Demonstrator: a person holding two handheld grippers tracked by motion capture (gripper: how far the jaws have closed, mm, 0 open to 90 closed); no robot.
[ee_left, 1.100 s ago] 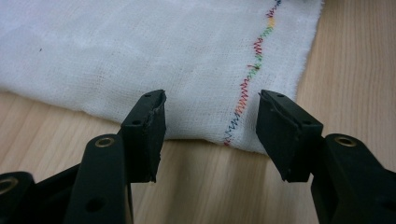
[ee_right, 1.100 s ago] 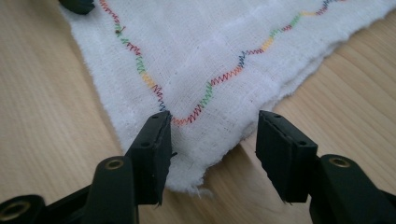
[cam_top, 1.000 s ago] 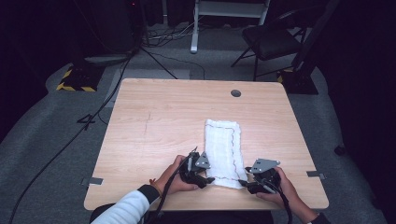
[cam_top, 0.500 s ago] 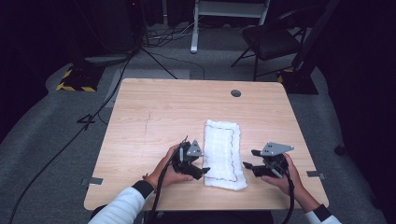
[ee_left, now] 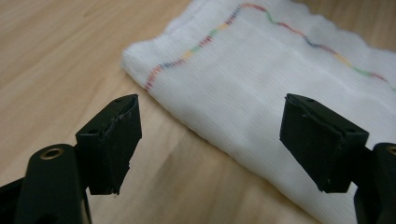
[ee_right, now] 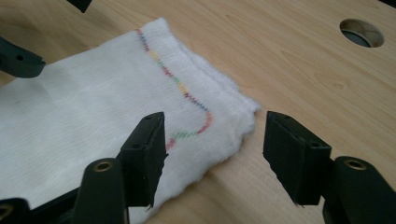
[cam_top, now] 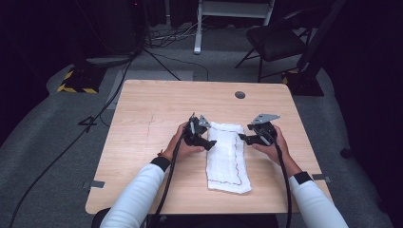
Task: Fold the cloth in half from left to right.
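Claws spread, left claw [cam_top: 209,143] and right claw [cam_top: 241,137] flank the folded white cloth's [cam_top: 227,156] far end on our desk [cam_top: 142,142]; we judge next comes pinching both far corners.

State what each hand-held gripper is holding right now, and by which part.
Nothing is held. The left hand-held gripper and right hand-held gripper both stand open over the far corners of the folded white cloth, jaws apart.

Dark recording studio or lab, wooden tabletop [cam_top: 157,104] on grey carpet [cam_top: 43,142], cables [cam_top: 71,142], hazard-striped base [cam_top: 76,80], folding chair [cam_top: 275,40]
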